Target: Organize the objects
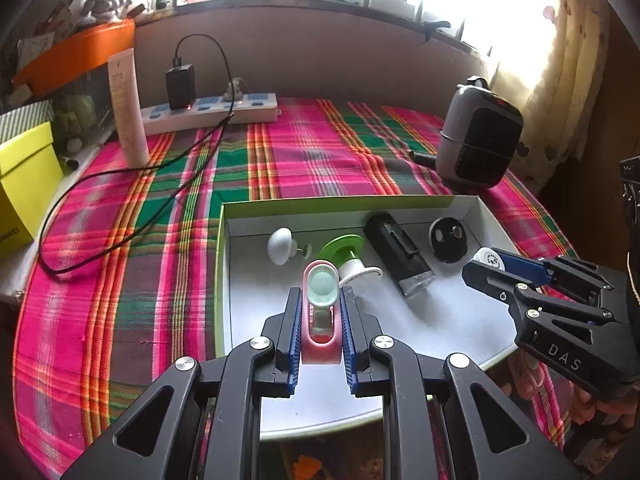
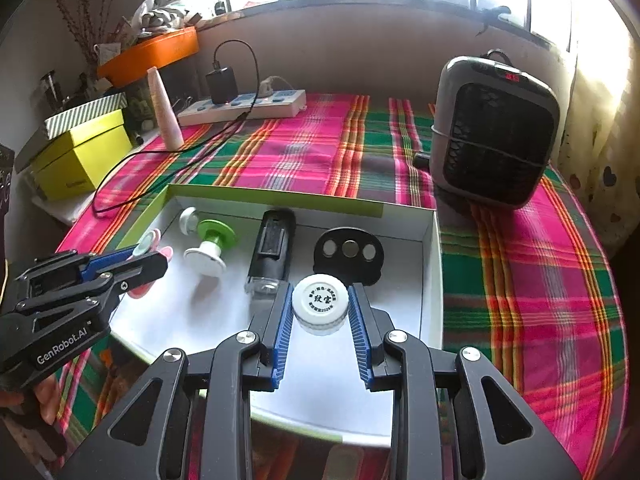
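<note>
A white box lid (image 1: 400, 332) (image 2: 430, 240) with a green rim lies on the plaid cloth. My left gripper (image 1: 320, 300) is shut on a pink holder with a pale green roller (image 1: 322, 286), held above the lid's left part. My right gripper (image 2: 320, 302) is shut on a small white round jar (image 2: 320, 304) over the lid's right part. The right gripper (image 1: 486, 266) and the jar (image 1: 489, 258) also show in the left wrist view, the left gripper (image 2: 160, 258) in the right wrist view. In the lid lie a white knob (image 1: 282, 246), a green and white spool (image 1: 348, 258), a black rectangular device (image 1: 398, 258) and a black round disc (image 1: 450, 238).
A grey and black heater (image 2: 494, 132) stands at the back right. A power strip (image 1: 208, 114) with a black charger and trailing cable lies at the back. A white tube (image 1: 128, 106) stands at the left, beside yellow boxes (image 2: 82, 156). A hand (image 2: 46, 396) holds the left gripper's handle.
</note>
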Tool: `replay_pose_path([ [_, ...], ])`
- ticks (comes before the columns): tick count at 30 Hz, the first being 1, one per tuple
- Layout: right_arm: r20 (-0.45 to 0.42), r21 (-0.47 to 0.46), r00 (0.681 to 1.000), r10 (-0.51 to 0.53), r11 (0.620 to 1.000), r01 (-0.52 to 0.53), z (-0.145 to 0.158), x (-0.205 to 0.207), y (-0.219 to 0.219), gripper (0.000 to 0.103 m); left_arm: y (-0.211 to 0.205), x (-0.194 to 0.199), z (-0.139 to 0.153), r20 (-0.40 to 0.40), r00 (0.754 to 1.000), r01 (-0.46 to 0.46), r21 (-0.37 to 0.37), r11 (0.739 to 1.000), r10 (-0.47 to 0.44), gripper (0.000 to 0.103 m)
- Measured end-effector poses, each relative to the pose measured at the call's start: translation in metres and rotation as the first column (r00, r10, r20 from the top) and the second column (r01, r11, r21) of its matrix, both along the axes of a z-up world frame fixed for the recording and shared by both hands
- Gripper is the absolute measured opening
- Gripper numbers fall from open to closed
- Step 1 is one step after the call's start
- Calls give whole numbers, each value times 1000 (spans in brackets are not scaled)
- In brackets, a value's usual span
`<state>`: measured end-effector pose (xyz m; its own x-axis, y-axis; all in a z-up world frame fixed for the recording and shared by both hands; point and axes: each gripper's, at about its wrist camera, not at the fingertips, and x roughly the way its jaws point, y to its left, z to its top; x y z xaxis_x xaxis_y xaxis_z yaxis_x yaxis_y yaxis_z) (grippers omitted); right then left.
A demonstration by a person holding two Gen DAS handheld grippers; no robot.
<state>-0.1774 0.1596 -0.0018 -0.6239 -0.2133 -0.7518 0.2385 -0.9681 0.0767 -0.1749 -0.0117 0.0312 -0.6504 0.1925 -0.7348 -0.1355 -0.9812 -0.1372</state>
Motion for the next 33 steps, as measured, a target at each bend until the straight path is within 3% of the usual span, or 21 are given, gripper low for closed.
replay_pose_path([
  [20, 59, 36, 998, 21, 999, -23, -19, -22, -8, 29, 0, -16, -16, 43, 999, -11, -12, 1000, 12, 16],
  [33, 32, 58, 999, 23, 998, -24, -20, -25, -9, 29, 3, -17, -19, 24, 1000, -13, -52, 999, 15, 16],
])
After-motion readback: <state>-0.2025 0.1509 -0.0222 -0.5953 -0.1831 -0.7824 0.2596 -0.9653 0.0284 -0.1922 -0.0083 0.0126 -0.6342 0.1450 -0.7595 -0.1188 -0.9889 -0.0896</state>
